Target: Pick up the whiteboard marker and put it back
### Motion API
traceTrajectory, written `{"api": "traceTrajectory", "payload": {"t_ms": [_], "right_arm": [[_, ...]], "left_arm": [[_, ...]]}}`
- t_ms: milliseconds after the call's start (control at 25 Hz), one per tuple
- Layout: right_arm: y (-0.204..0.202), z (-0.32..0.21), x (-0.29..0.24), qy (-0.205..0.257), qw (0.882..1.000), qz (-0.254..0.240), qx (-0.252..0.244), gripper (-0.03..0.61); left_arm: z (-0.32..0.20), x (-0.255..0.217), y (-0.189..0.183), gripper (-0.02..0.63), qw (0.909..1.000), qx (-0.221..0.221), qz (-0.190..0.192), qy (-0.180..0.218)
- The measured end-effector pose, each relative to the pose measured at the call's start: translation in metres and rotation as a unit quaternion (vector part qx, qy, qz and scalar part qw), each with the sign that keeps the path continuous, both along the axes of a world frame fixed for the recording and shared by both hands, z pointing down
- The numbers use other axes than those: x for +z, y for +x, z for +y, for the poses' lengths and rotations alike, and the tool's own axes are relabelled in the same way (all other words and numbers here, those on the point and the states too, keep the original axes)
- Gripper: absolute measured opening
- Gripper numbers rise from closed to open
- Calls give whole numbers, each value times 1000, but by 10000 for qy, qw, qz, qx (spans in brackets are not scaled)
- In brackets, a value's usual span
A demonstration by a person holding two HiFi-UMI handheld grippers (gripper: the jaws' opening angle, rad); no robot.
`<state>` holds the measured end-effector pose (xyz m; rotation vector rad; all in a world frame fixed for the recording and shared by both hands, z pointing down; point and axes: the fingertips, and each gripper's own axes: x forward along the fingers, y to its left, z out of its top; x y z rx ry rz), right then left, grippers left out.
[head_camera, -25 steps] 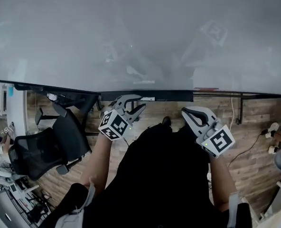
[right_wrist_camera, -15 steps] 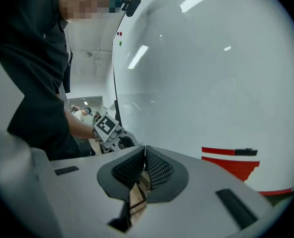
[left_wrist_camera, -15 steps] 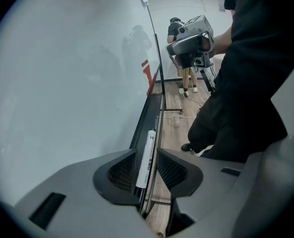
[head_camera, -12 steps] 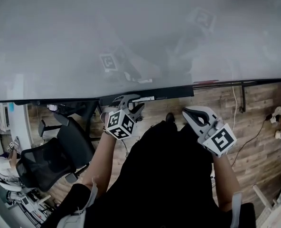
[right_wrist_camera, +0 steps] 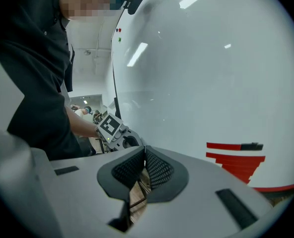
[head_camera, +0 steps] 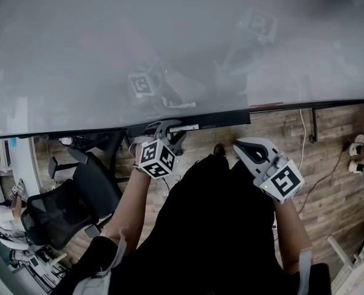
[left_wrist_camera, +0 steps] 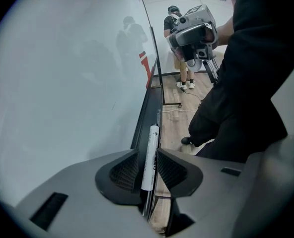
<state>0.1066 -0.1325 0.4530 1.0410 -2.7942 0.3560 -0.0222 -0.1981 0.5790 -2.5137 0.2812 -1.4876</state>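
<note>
— One second back in the head view: left hand-held gripper (head_camera: 171,128) held higher; now lowered onto the whiteboard tray (head_camera: 225,119).
— And from the left gripper view?
— Released, with jaws parted either side of the whiteboard marker (left_wrist_camera: 150,155) and the marker lying along the tray's ledge.
— Right gripper view?
— Right hand-held gripper (right_wrist_camera: 144,157) clenched on nothing, well apart. Probably put back already; only withdrawing left.

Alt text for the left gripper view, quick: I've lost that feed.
A white whiteboard marker lies along the black tray, between the open jaws of the left gripper. The whiteboard fills the left; a person in black clothes stands at right on a wooden floor.
</note>
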Motion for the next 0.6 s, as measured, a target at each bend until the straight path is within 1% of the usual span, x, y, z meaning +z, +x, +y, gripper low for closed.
{"api": "traceTrajectory", "payload": {"t_ms": [280,600], "right_arm": [[-1,-4,4,-13,10000,20,1,20],[-1,-6,6,-40,10000,19,-3,20]], "left_arm": [[0,5,-1,118,9998,94,-149,-69],[1,6,0,101,9993,90,-185,-299]]}}
